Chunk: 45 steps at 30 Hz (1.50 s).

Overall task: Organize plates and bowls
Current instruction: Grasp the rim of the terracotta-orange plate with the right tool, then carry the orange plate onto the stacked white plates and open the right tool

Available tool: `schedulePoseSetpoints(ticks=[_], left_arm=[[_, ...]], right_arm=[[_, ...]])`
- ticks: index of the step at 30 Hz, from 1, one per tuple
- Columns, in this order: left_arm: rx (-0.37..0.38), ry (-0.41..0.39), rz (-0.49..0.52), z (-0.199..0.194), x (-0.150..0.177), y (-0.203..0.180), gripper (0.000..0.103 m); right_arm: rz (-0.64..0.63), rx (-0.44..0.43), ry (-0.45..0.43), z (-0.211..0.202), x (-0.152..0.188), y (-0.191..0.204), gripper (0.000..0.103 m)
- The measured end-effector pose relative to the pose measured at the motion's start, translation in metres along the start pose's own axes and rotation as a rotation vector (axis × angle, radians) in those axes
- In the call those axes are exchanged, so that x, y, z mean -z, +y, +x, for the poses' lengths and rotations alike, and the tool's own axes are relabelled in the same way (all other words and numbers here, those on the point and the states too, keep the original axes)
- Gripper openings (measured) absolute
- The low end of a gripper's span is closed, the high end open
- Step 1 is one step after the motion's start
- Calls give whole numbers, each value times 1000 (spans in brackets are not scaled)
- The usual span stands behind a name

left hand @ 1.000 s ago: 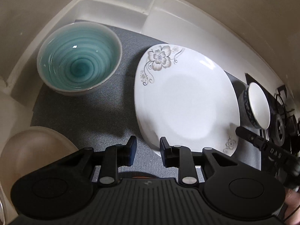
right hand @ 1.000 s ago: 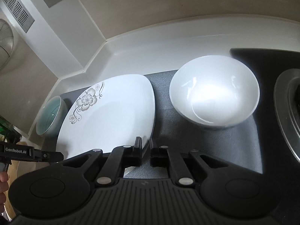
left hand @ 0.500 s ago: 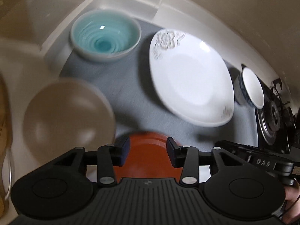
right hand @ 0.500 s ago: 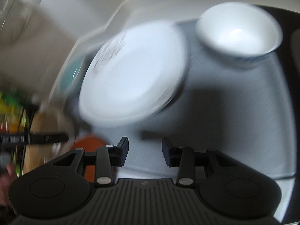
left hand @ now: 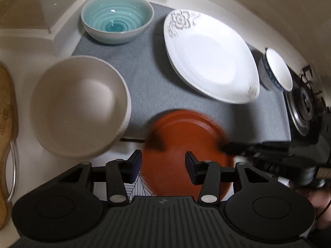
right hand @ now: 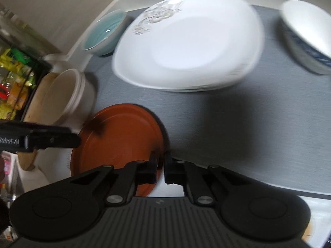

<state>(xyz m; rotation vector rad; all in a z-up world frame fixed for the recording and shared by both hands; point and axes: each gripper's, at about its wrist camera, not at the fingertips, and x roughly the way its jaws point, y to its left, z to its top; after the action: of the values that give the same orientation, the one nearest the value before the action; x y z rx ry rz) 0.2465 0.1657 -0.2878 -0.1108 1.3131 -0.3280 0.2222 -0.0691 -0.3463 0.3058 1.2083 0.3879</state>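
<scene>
A red-brown plate (left hand: 186, 142) lies at the front edge of the grey mat (left hand: 144, 78), partly over the white counter. My left gripper (left hand: 163, 166) is open and hovers above its near side. In the right wrist view my right gripper (right hand: 160, 170) is nearly closed around the plate's (right hand: 120, 138) right rim. A stack of white flowered plates (left hand: 211, 55) sits on the mat; it also shows in the right wrist view (right hand: 192, 43). A teal bowl (left hand: 116, 16), a beige bowl (left hand: 80, 105) and a white bowl with blue outside (left hand: 277, 72) stand around them.
A wooden board with a metal handle (left hand: 6, 124) lies at the left edge. A gas burner (left hand: 304, 107) sits to the right of the mat. Snack packets (right hand: 14, 82) stand at far left in the right wrist view. Walls close off the back.
Both grippers have pulled back from the white plates toward the counter's front. The red-brown plate and beige bowl have come into view. The left gripper has opened wider; the right has closed onto the plate's rim.
</scene>
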Motion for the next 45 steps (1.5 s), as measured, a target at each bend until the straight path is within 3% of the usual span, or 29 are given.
schedulePoseSetpoints(ticks=[7, 8, 10, 14, 19, 21, 24, 31, 36, 38, 42, 45], left_arm=[[24, 82, 35, 29, 2, -6, 45], [33, 91, 32, 33, 1, -5, 43], [54, 104, 38, 39, -3, -6, 39], [56, 90, 89, 47, -9, -15, 32], [38, 83, 119, 52, -12, -23, 14], [55, 87, 115, 54, -12, -23, 9], [121, 117, 72, 58, -12, -18, 7], [179, 101, 30, 50, -5, -6, 6], [158, -51, 174, 19, 10, -26, 7], [176, -73, 197, 15, 14, -31, 7], [230, -26, 120, 31, 12, -29, 6], [177, 34, 91, 43, 10, -32, 6]], right_arm=[[102, 28, -44, -28, 20, -43, 10], [121, 22, -45, -30, 24, -47, 19], [167, 21, -63, -35, 32, -55, 28], [204, -9, -77, -42, 41, -65, 30], [175, 3, -89, -40, 41, -59, 30], [141, 20, -97, -37, 41, -50, 29], [81, 57, -99, -36, 41, -41, 12], [59, 45, -149, -49, 45, -40, 8], [30, 14, -196, -66, 51, -44, 8], [45, 3, -193, -67, 55, -51, 8], [130, -10, -185, -64, 63, -68, 6], [158, -31, -208, -67, 65, -70, 5]])
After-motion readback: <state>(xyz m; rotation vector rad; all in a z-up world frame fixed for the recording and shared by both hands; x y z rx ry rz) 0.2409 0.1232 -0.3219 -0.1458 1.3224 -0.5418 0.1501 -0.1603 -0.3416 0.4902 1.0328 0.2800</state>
